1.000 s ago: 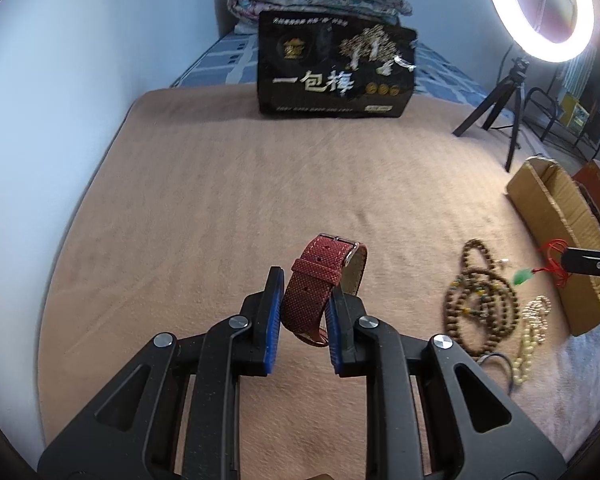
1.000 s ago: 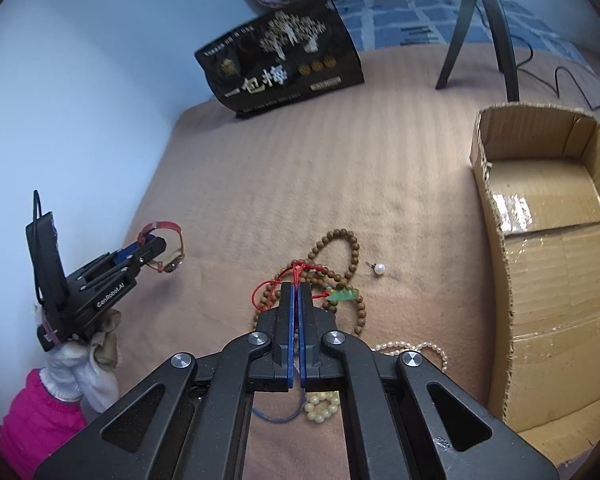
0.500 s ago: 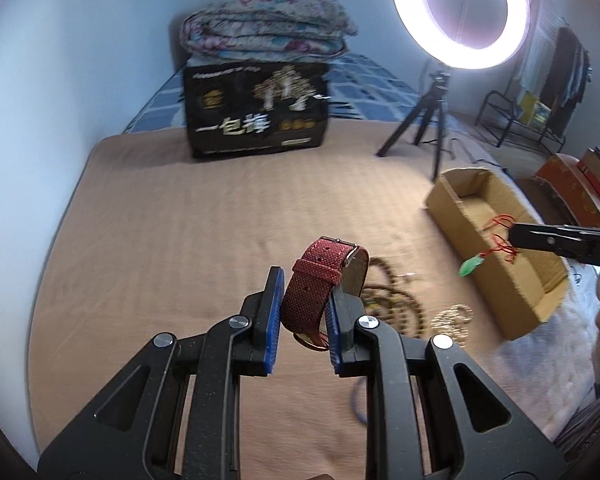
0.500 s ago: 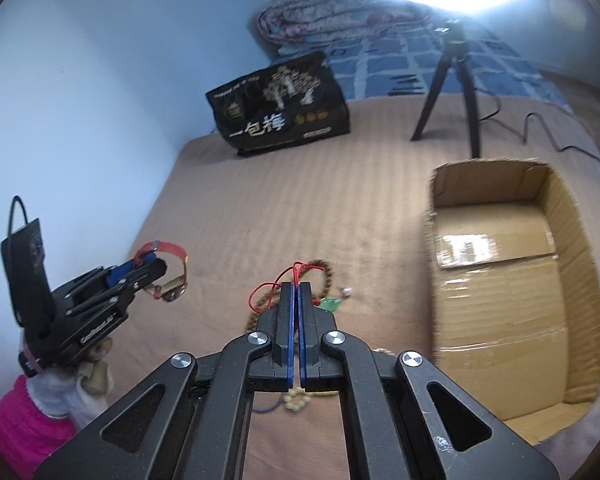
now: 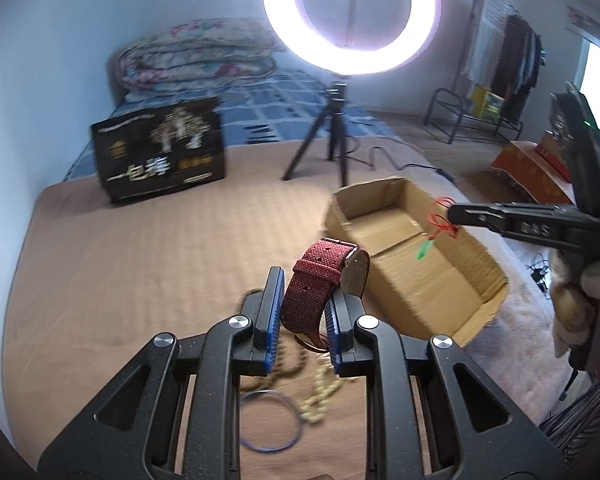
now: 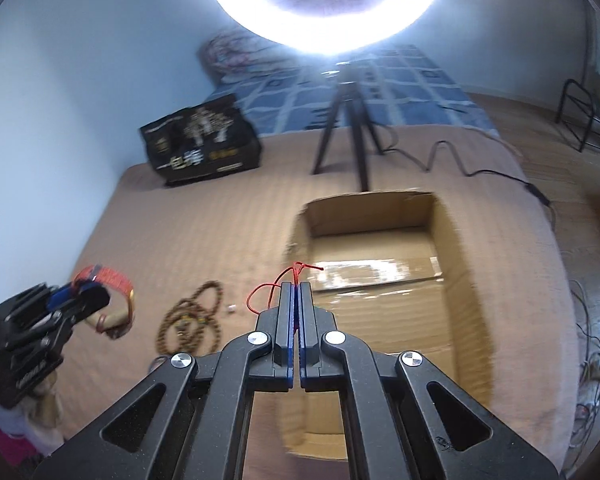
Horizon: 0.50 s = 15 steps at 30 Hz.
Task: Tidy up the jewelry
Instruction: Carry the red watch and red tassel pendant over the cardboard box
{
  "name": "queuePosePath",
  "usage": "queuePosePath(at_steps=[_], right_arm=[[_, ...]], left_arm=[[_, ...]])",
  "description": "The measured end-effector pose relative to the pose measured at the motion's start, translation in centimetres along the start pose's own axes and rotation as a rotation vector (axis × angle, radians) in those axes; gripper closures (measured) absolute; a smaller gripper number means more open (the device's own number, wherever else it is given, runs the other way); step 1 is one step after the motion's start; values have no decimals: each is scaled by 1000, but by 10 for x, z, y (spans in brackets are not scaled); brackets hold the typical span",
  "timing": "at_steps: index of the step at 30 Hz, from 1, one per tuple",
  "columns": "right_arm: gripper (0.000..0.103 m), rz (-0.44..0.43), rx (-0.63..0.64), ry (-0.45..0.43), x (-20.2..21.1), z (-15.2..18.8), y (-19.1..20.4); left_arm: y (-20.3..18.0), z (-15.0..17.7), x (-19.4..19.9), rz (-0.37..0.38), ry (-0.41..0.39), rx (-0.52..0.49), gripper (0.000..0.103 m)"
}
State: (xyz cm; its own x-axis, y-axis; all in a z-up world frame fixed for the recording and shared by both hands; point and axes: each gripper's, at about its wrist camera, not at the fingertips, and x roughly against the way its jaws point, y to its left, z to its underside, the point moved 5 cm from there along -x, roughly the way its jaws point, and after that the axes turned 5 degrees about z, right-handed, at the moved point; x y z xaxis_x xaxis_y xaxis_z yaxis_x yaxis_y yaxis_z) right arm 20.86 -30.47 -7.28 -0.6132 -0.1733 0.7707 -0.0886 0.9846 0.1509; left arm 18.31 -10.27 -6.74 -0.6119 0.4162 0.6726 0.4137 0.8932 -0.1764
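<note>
The left claw point(image 5: 302, 312) holds a dark red woven-strap wristwatch point(image 5: 320, 280) above the brown bed cover point(image 5: 140, 264), and the right claw point(image 6: 296, 292), pressed together on a thin red cord necklace with a small green pendant point(image 5: 434, 232), hangs over the open brown cardboard box point(image 6: 452, 264). The box looks empty, so nothing seems stored yet. The brown wooden bead strings point(image 6: 192, 320), the pale bead bracelet point(image 5: 320, 396) and the thin blue ring bangle point(image 5: 270, 420) lie on the bed beside the box and wait to be collected.
</note>
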Motion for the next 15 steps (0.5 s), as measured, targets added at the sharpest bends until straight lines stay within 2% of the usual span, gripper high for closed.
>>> queuePosePath(at_steps=[7,15], right_arm=[[103,43,-36,-11,-2,-7,-38],[103,68,-46,7,-16,-6,-57]], left_arm=[[-45,-2,-21,45,6,-20,85],[-82,4,-47,63,27,-64,85]])
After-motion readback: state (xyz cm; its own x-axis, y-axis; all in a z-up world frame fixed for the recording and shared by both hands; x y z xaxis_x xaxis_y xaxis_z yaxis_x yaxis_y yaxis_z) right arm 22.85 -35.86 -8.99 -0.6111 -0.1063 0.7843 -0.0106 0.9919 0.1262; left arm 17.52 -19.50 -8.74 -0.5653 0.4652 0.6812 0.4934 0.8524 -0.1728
